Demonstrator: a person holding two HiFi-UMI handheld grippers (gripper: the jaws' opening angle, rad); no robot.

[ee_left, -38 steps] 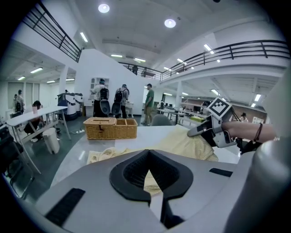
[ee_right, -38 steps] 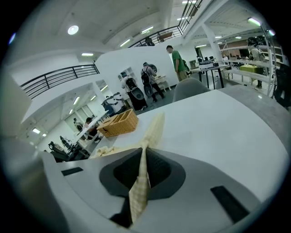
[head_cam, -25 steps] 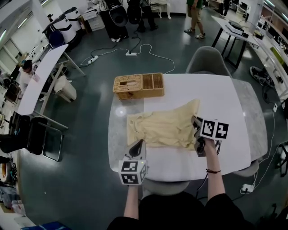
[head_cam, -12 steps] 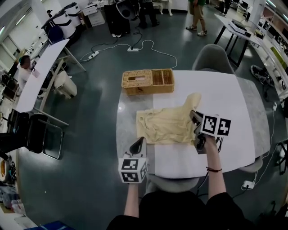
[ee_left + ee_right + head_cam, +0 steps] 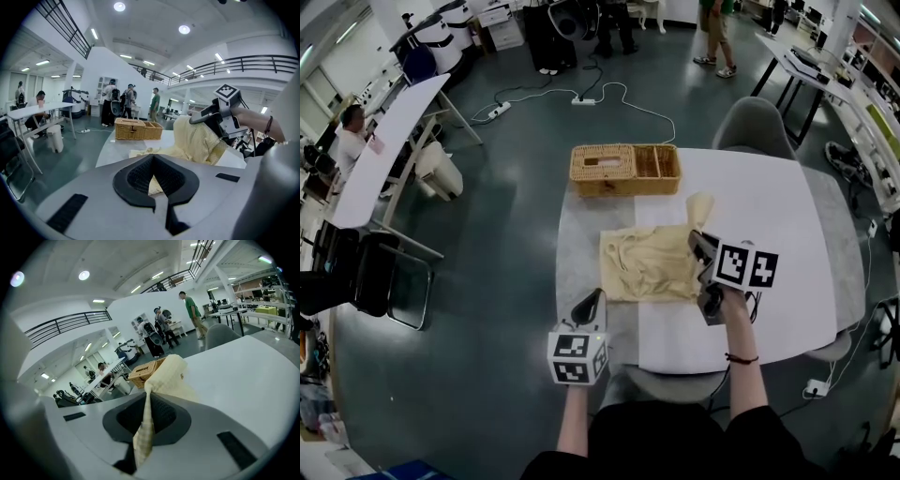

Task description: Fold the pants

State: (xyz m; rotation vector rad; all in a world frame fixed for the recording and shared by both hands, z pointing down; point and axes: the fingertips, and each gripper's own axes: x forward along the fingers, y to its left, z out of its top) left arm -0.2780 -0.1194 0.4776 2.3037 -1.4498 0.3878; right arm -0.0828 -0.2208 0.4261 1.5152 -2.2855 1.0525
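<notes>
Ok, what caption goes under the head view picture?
The right gripper lifts one side of the yellow pants off the white table, left gripper at their near corner.

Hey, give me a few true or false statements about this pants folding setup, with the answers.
The right gripper has its jaws shut on the pants. True.
The wicker basket sits on the floor. False: it sits on the table, beyond the pants.
The pants are blue. False: they are pale yellow.
A grey chair stands at the table's far side. True.
</notes>
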